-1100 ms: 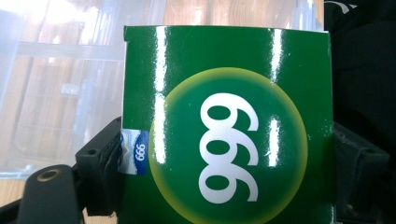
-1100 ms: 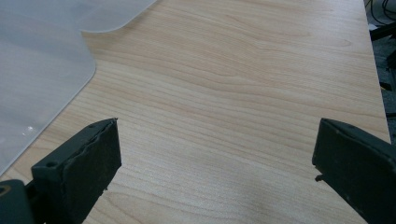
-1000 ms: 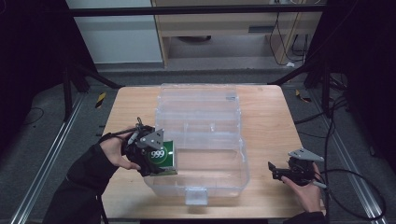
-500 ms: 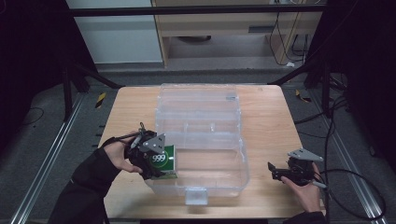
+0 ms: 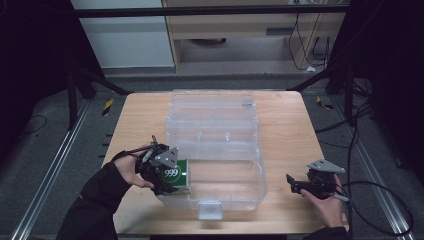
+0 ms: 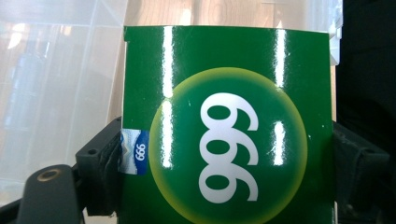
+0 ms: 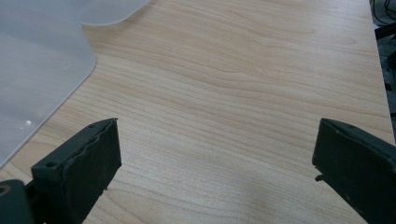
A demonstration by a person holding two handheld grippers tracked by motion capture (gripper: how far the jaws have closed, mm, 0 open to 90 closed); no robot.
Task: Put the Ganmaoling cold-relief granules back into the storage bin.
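Green box lowered to the near-left corner of the clear bin.

My left gripper [image 5: 167, 175] stays clamped on the glossy green carton [image 6: 224, 135] marked 999; it has sunk against the transparent plastic bin [image 5: 250, 165] since a second ago, so I judge release is next. My right gripper [image 7: 215, 163], jaws apart, rests over bare wood-grain table [image 7: 243, 70], well right of it.

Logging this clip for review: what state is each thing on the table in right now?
Bin: clear, lid swung open toward the far side.
Green box: clamped in the left claw, at the bin's near left corner.
Left claw: shut on the box.
Right claw: open, nothing between its jaws, over bare table.
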